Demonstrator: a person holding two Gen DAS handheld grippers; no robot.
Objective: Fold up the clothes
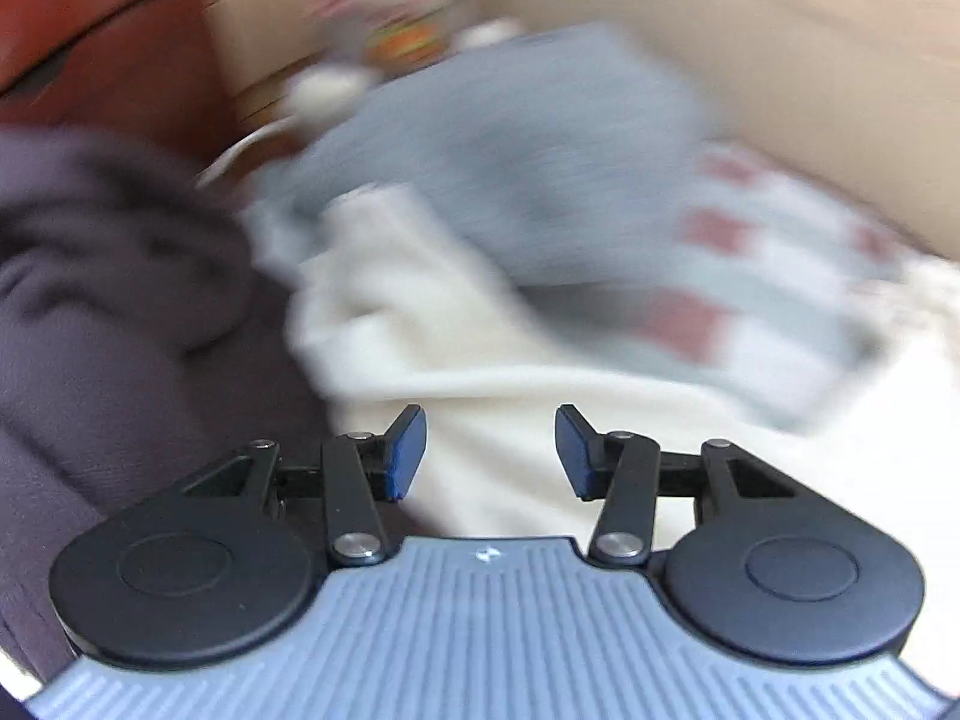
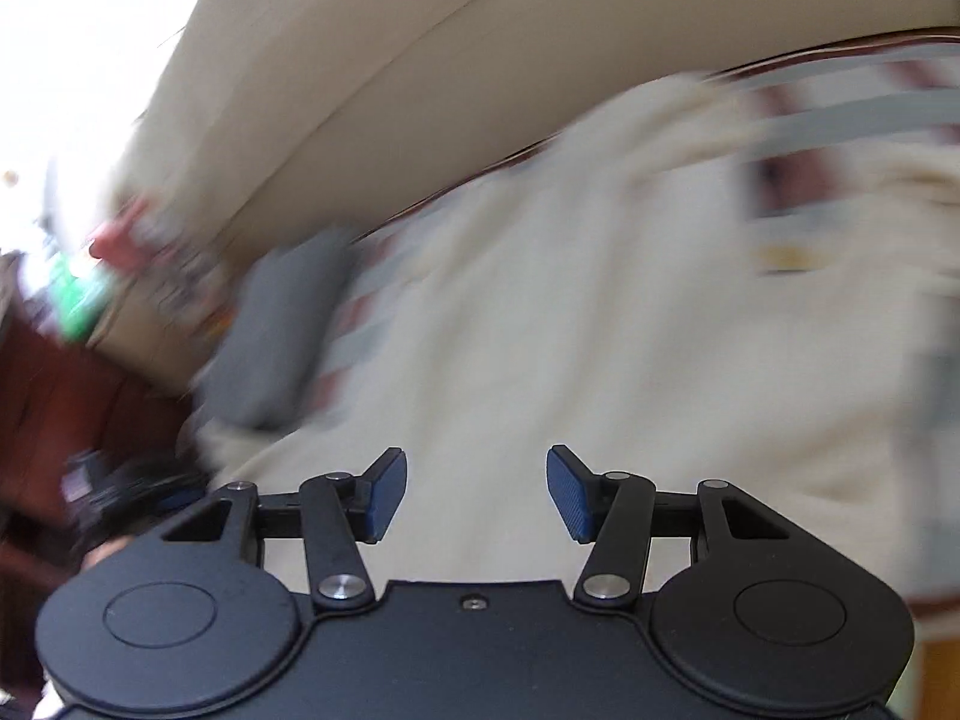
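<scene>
The left hand-held gripper (image 1: 491, 450) tilts down over a cream knitted garment (image 1: 480, 360), blue pads apart and empty. The right hand-held gripper (image 2: 477, 492) angles down over the same cream cloth (image 2: 600, 330), jaws wide, holding nothing. A folded grey garment (image 1: 510, 150) lies beyond, beside purple fabric (image 1: 120, 276).
</scene>
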